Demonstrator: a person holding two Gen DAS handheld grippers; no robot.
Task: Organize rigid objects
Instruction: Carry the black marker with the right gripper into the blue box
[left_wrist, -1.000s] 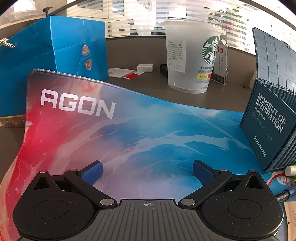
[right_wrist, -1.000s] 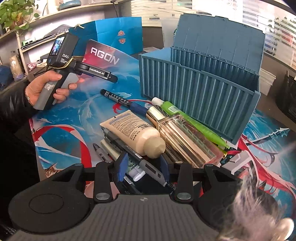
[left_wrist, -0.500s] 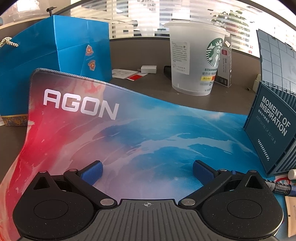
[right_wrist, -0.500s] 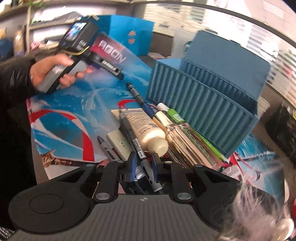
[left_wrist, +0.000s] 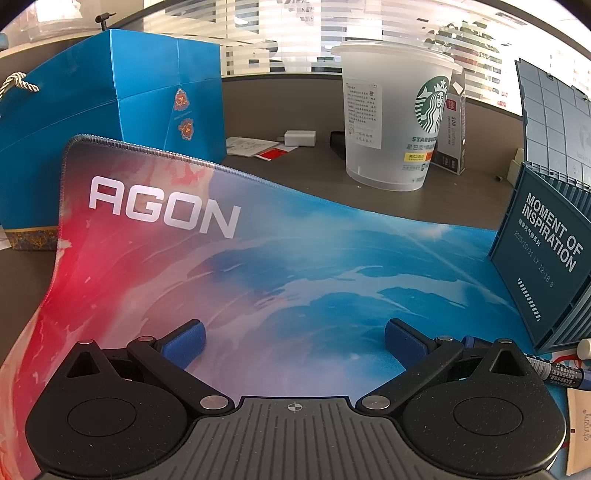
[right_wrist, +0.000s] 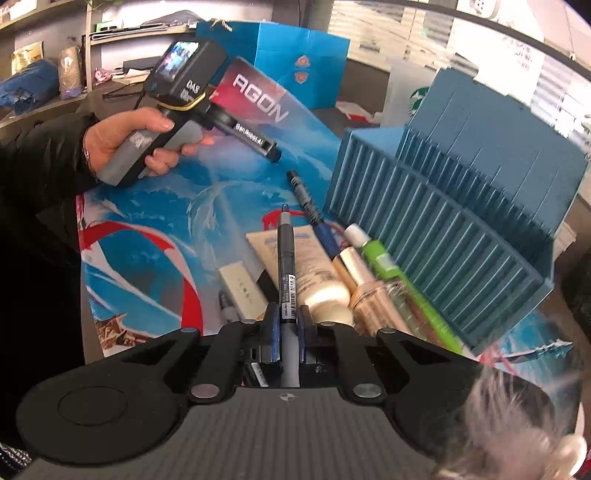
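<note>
My right gripper (right_wrist: 287, 325) is shut on a black-and-grey pen (right_wrist: 286, 254), held lifted above the pile and pointing forward. Below it lie a cream tube (right_wrist: 314, 269), a gold bottle (right_wrist: 373, 291), a green marker (right_wrist: 406, 284), a blue-black pen (right_wrist: 310, 206) and a white box (right_wrist: 242, 288). The open blue container box (right_wrist: 443, 229) stands right of the pile. My left gripper (left_wrist: 293, 341) is open and empty over the AGON mat (left_wrist: 258, 266); the container (left_wrist: 546, 258) is at its right. It also shows in the right wrist view (right_wrist: 271, 151), held by a hand.
A blue gift bag (left_wrist: 110, 110) stands behind the mat at left. A Starbucks cup (left_wrist: 395, 118) and a small carton (left_wrist: 452, 144) stand on the grey desk behind. A pen (left_wrist: 554, 369) and a cream tube's end (left_wrist: 580, 428) lie at the lower right.
My right gripper closed on the black-and-grey pen and lifted it off the pile, turning it to point forward. My left gripper drifted slightly left, staying open.
</note>
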